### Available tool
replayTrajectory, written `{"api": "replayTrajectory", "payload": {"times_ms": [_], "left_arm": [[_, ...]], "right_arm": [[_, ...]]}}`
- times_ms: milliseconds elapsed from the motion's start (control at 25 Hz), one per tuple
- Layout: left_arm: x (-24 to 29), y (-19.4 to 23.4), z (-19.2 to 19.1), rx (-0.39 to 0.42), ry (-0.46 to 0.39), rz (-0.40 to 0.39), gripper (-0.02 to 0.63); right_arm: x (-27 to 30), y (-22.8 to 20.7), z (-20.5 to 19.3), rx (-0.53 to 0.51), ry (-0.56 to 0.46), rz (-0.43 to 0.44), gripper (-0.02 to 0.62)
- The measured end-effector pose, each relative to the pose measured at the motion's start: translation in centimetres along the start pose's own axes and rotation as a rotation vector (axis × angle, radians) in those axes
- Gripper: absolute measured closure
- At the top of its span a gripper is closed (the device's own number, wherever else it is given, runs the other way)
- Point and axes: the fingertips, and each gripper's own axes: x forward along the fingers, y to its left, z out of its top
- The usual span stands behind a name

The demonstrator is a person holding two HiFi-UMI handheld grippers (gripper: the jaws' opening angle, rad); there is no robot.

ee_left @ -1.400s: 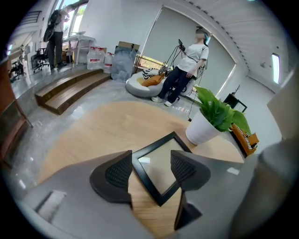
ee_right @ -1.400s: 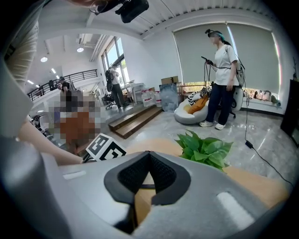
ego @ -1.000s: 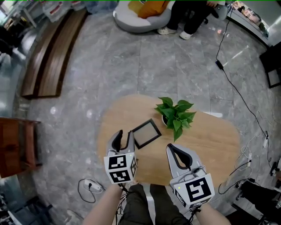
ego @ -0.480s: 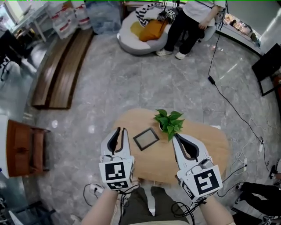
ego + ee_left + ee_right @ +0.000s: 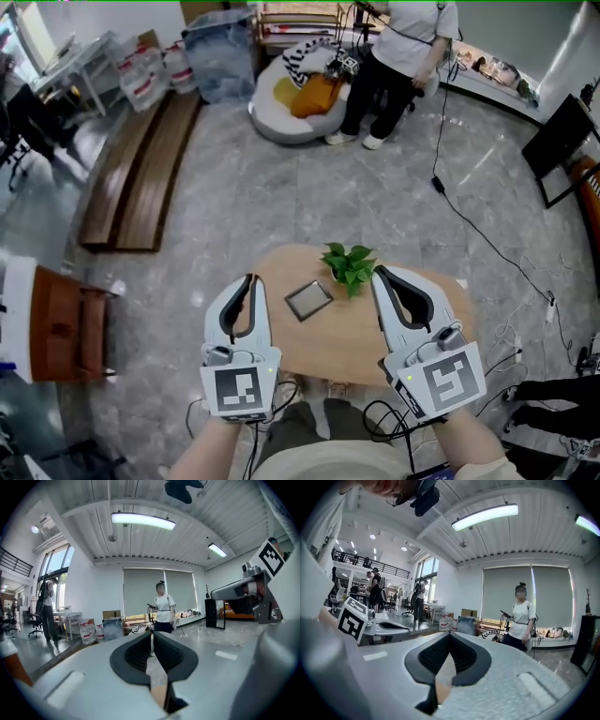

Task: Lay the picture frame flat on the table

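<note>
The dark picture frame [image 5: 308, 300] lies flat on the round wooden table [image 5: 352, 333], just left of a potted green plant [image 5: 348, 264]. Both grippers are held up high above the near side of the table, apart from the frame. My left gripper [image 5: 248, 279] hangs over the table's left edge. Its jaws are closing to a thin slit with nothing between them, as the left gripper view shows [image 5: 151, 633]. My right gripper [image 5: 380, 273] is over the table's right half, its fingertips meeting, empty [image 5: 450, 634]. Both gripper views look out level across the room, not at the table.
A person [image 5: 398, 56] stands at the far side beside a white beanbag [image 5: 300, 98]. A black cable [image 5: 487, 244] runs over the grey floor to the right. Wooden benches [image 5: 141, 169] lie at the left, and a brown cabinet [image 5: 61, 323] stands near the left edge.
Both grippers have risen away from the table and the frame. The left jaws have gone from apart to nearly together. The head view has pulled back, so the table looks smaller.
</note>
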Motion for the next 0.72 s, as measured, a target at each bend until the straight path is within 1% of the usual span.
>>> {"api": "replayTrajectory", "payload": {"times_ms": [80,160,320,520,720], "left_arm": [[-1.1,-0.3,2.3,0.021,-0.037,-0.004,0.585],[-2.0,-0.7,4.2,0.052,-0.07,-0.014,0.586],[-3.8,-1.4,6.7,0.087,-0.105,-0.035,0.586],[-6.2,-2.1,8.0,0.139,-0.113,-0.045,0.586],[-7.9,-2.5,8.4,0.146,-0.112,-0.051,0.586]], "right_arm": [[-1.1,0.1,1.9,-0.016,-0.027,-0.001,0.594],[-2.1,0.3,3.5,-0.031,-0.051,-0.002,0.594],[-4.0,0.9,6.2,-0.046,-0.099,-0.005,0.594],[-6.0,2.2,7.7,-0.049,-0.144,-0.001,0.594],[-7.6,3.4,8.1,-0.057,-0.172,-0.019,0.594]]}}
